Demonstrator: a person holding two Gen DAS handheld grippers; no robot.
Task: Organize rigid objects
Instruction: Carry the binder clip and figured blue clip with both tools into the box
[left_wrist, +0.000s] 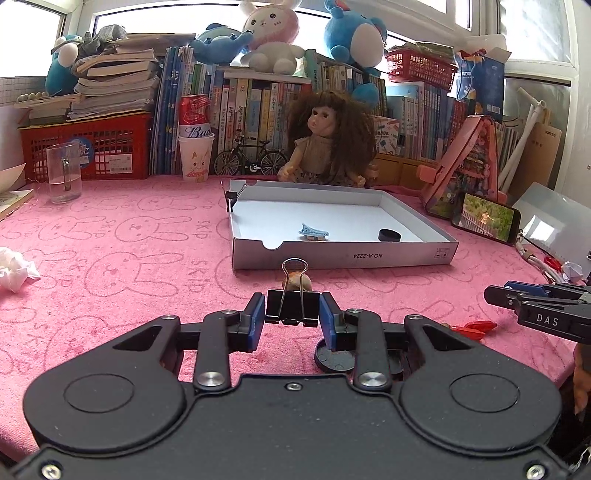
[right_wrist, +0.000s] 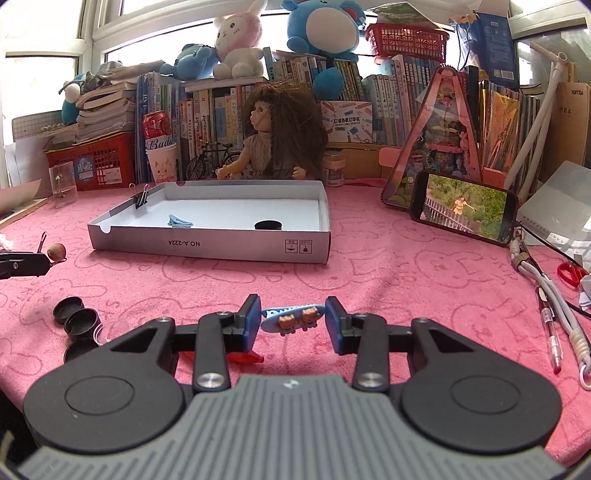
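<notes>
Partly done: white box (right_wrist: 207, 243) already holds a binder clip, blue hair clip (right_wrist: 180, 221) and black cap (right_wrist: 268, 225). Left tool (left_wrist: 291, 314) grips a black binder clip (left_wrist: 291, 306), right tool (right_wrist: 291, 319) a bear hair clip (right_wrist: 291, 318); spare caps (right_wrist: 79, 317) remain on counter (right_wrist: 406, 288)

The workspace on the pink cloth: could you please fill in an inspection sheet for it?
Surface: pink bunny-print cloth, wrinkled.
Job's things: white tray holds a blue clip, a black cap and a binder clip on its rim; loose caps, a nut and a red clip lie on the cloth.
Clutter: phone, glass, tissue, pen, scissors.
Grippers: left gripper grips a black binder clip; right gripper grips a blue bear clip.
Cables: white cord at right.
Surroundings: doll, books, plush toys, red baskets.
</notes>
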